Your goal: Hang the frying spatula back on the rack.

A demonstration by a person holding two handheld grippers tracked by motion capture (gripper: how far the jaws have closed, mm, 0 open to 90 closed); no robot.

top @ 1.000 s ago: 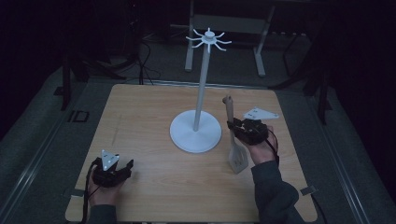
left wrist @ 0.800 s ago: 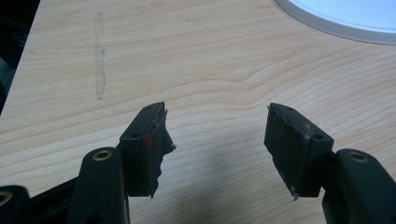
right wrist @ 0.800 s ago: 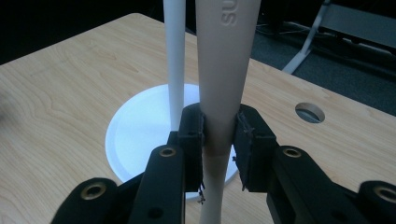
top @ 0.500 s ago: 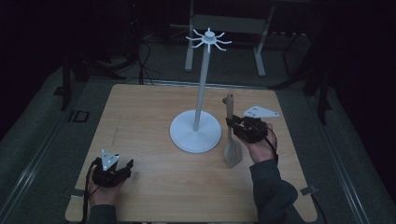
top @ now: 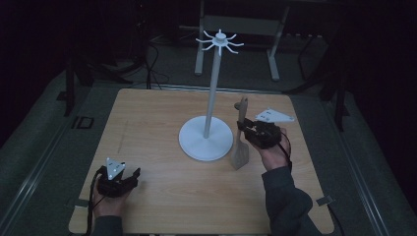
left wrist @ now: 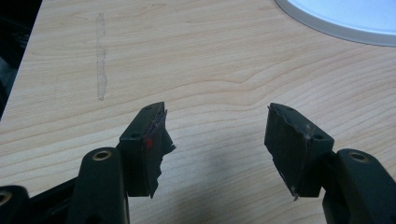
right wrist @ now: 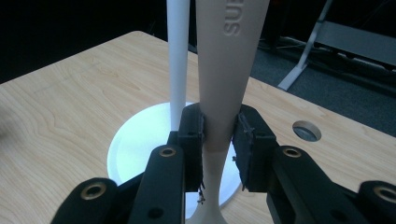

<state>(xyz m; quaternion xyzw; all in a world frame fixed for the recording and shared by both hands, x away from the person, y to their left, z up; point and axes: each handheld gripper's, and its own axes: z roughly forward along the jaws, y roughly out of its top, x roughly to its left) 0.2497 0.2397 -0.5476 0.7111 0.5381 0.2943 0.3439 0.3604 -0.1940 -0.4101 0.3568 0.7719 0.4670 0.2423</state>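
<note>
**Right gripper clamped on spatula, left idle**

I see the right gripper (top: 244, 129) pinching the wooden spatula (top: 240, 142) mid-handle, upright, blade end down at the table (top: 162, 113), just right of the white stand (top: 206, 140). In the right gripper view both pads press the handle. My left gripper (top: 129, 176) rests near the front-left corner, jaws spread, nothing between them.

From my right gripper view the wooden spatula (right wrist: 224, 70) runs off the top and bottom edges, its embossed lettering cut after "SUP". The white stand (left wrist: 345, 18) is clipped at my left gripper view's top corner.
</note>
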